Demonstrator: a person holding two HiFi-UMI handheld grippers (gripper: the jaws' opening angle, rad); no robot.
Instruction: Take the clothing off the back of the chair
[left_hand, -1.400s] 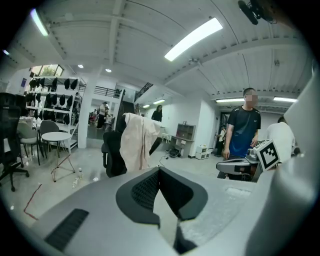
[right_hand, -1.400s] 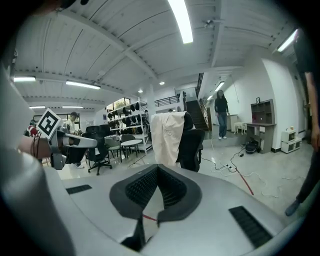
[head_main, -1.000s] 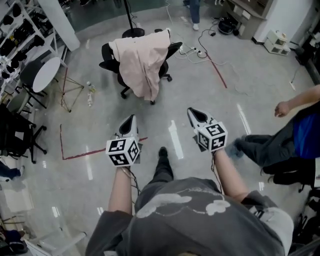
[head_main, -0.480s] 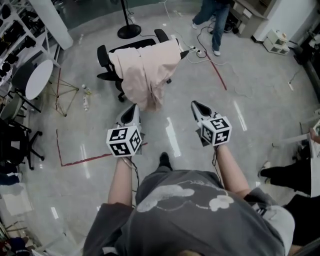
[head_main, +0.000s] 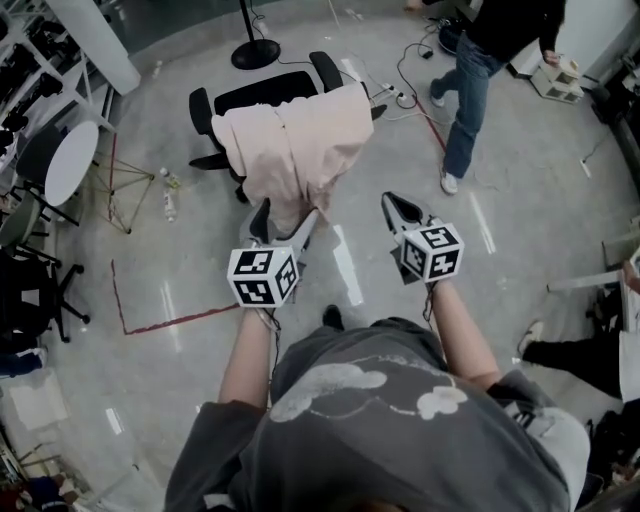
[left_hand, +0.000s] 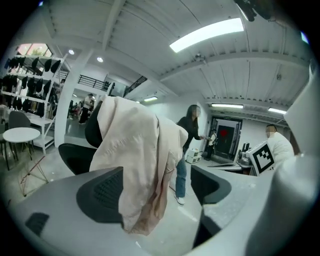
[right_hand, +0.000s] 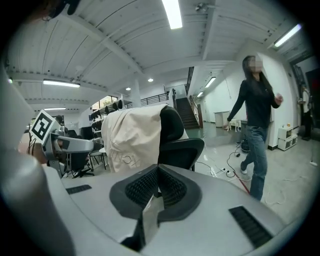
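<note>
A grey polished floor fills the head view, seen steeply from above. Straight ahead of both pairs of jaws stands a black office chair, its back turned toward them. A pale pink garment is draped over that back. It hangs down the near side, and its lower hem reaches the tips of the left gripper.

The left gripper's jaws stand wide apart and have just been opening. In the left gripper view the hanging hem sits in the gap between the 2 pads, and neither pad presses on it. The right gripper, beside the left and on its right, has its jaws closed together. A thin pale strip shows where its pads meet; what it is cannot be told. Bare floor lies between these jaws and the chair.

Beyond the right jaws and to their right, a standing person in a dark top and jeans is mid-stride. Well to the left of the left jaws is a round white table. Behind the chair sits a round black stand base, and cables trail right of it. A red tape line runs left of the left gripper.

Only the gripper views show the ceiling's strip lights. Only the left gripper view shows a seated person in white, far right of its jaws. Only the right gripper view shows a staircase behind the chair.
</note>
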